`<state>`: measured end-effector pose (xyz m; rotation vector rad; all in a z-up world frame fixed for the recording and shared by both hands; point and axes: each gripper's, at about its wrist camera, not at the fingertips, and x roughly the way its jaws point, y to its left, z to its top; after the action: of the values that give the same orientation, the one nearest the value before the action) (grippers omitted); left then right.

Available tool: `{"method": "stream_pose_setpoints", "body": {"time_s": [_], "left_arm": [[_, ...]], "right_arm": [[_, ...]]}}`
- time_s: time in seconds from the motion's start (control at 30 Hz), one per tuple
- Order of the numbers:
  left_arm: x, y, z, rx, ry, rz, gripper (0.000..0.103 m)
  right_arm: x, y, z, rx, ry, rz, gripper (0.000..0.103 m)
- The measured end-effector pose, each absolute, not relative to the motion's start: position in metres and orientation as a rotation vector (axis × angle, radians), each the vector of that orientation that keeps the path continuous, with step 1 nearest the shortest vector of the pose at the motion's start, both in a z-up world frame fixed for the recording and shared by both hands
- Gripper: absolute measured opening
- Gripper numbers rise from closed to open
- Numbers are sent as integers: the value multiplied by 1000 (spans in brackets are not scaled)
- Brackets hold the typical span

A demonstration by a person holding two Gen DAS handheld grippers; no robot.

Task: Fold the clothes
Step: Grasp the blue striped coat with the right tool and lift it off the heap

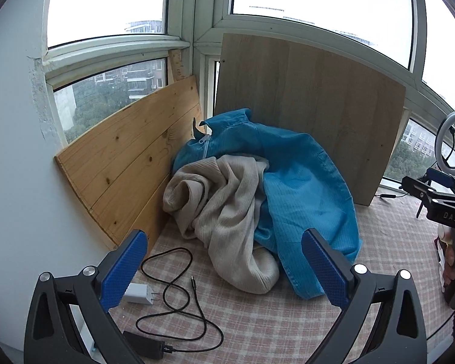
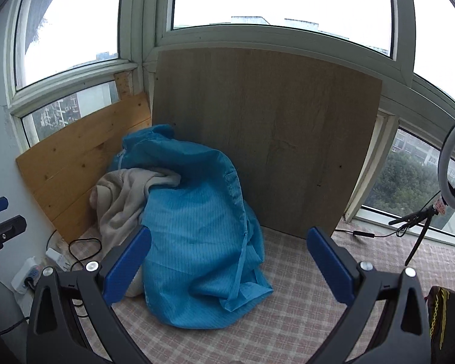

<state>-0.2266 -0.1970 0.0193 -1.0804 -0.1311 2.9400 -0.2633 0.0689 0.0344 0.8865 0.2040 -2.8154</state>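
A crumpled blue zip jacket [image 1: 300, 188] lies heaped in the window corner on the checked cloth. A beige ribbed knit garment [image 1: 224, 209] is bundled on and in front of it. In the right wrist view the blue jacket [image 2: 197, 242] fills the middle and the beige garment [image 2: 121, 203] shows at its left. My left gripper [image 1: 224, 270] is open and empty, hovering just short of the beige garment. My right gripper [image 2: 230, 267] is open and empty, with the jacket's lower edge between its fingers' line of sight.
A black cable [image 1: 179, 300], a white charger plug [image 1: 138, 293] and a black power bank [image 1: 148, 347] lie on the checked cloth [image 1: 257, 327] at front left. Wooden boards [image 1: 127, 163] and a grey-brown panel [image 2: 267, 139] lean on the windows. A ring light on a tripod [image 2: 452, 182] stands at right.
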Motion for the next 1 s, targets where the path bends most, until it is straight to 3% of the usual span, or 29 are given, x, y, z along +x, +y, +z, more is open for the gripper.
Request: {"method": "stream_pose_setpoints", "body": {"time_s": [0.1, 0.37, 0.6, 0.63, 0.67, 0.7, 0.87, 1.0], "left_arm": [[-246, -203, 7, -1113, -141, 2923, 102], [-295, -204, -23, -1205, -204, 2913, 102], [-321, -198, -42, -1274, -194, 2896, 102], [-322, -199, -44, -1280, -190, 2900, 102], [-322, -200, -45, -1286, -191, 2905, 102], [-322, -202, -46, -1292, -195, 2908, 102], [-313, -208, -42, -1288, -207, 2935, 102], [-296, -211, -33, -1257, -208, 2958, 102]], "right_arm": [[-309, 66, 15, 972, 299, -2821, 103], [-451, 63, -42, 1182, 168, -2676, 103], [-516, 36, -99, 1310, 150, -2473, 102], [-520, 32, -108, 1325, 146, -2445, 89], [-521, 27, -114, 1357, 122, -2389, 36], [-521, 22, -121, 1387, 99, -2332, 5], [-489, 8, -79, 1230, -108, -2236, 2], [-455, 0, 26, 954, -148, -2291, 2]]}}
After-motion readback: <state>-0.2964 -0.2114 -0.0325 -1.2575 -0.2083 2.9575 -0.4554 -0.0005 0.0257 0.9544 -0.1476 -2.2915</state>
